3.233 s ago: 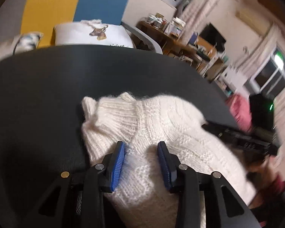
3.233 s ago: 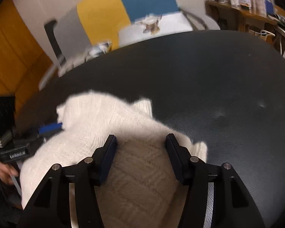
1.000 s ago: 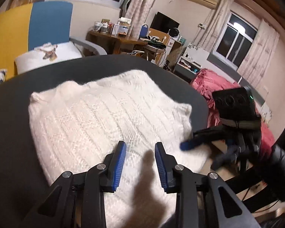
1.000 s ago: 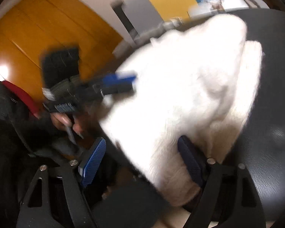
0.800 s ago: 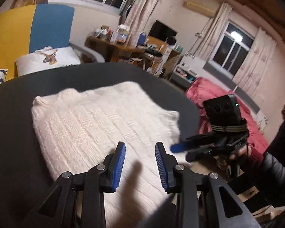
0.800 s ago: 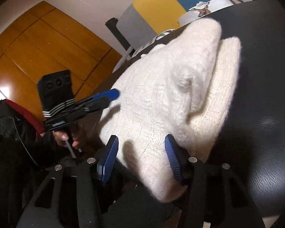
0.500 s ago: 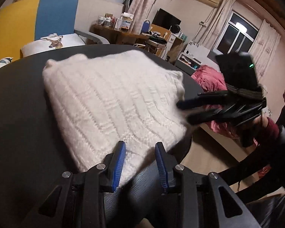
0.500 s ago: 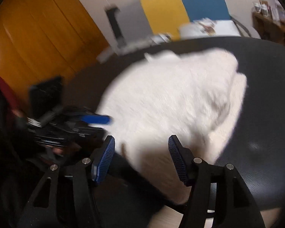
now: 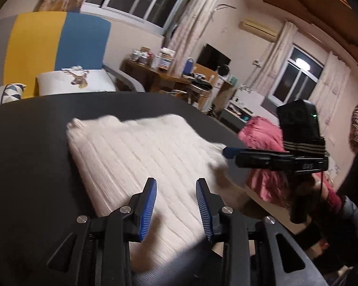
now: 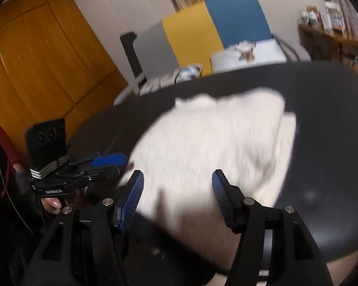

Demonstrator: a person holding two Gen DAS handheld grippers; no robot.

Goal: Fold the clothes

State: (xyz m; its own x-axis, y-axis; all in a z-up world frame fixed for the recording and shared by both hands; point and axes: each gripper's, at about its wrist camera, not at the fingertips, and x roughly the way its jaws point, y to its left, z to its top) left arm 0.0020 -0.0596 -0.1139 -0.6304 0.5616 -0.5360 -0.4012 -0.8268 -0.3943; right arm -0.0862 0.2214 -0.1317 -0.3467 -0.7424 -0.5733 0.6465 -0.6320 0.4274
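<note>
- Since a second before, the sweater had gone from hanging bunched between the right gripper's jaws to lying flat, and both grippers had drawn back from it.
- The black table was the largest thing, filling the lower part of both views; behind it stood a chair with a yellow and blue back and a white cushion bearing a deer picture.
- The white knitted sweater lay folded into a rough rectangle on the table, its near edge at the table's near edge, with a second layer showing along its right side in the right wrist view.
- The left gripper hovered over the sweater's near edge, its jaws opening, with nothing pressed between the blue pads.
- The right gripper hung above the same near edge, jaws wide and opening, empty.
- Each gripper appeared in the other's view, blue tip just beside a sweater corner; touch could not be told through the blur.
</note>
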